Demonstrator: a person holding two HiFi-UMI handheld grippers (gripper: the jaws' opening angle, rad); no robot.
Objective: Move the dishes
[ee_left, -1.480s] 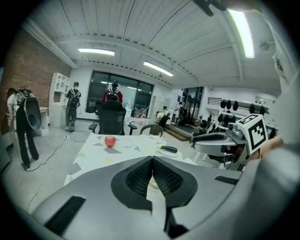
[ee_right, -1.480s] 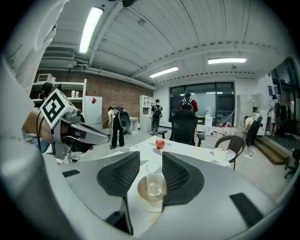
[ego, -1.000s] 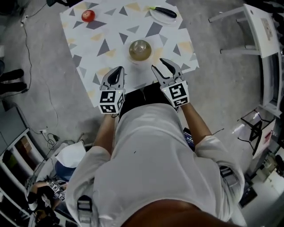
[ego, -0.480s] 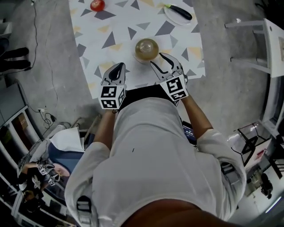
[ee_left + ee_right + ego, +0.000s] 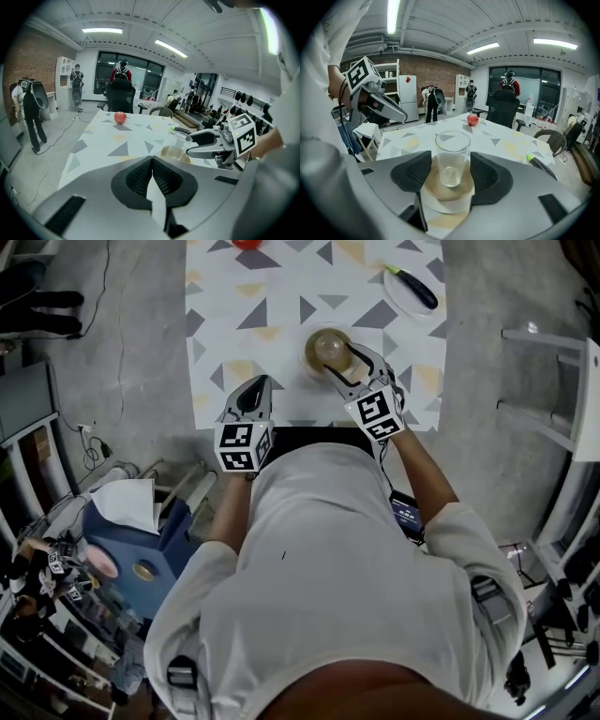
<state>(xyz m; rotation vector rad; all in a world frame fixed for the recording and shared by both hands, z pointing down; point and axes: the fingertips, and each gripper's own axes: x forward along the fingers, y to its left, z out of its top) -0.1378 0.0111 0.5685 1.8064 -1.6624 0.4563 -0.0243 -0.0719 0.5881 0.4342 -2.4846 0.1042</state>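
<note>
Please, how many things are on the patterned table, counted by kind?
Glass: 1
Plates: 2 (brown plate under the glass, white plate under the eggplant)
Apple: 1
Eggplant: 1
Total: 5

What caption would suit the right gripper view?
Right gripper, jaws just opened wider, flanks a glass on a saucer; apple beyond.
</note>
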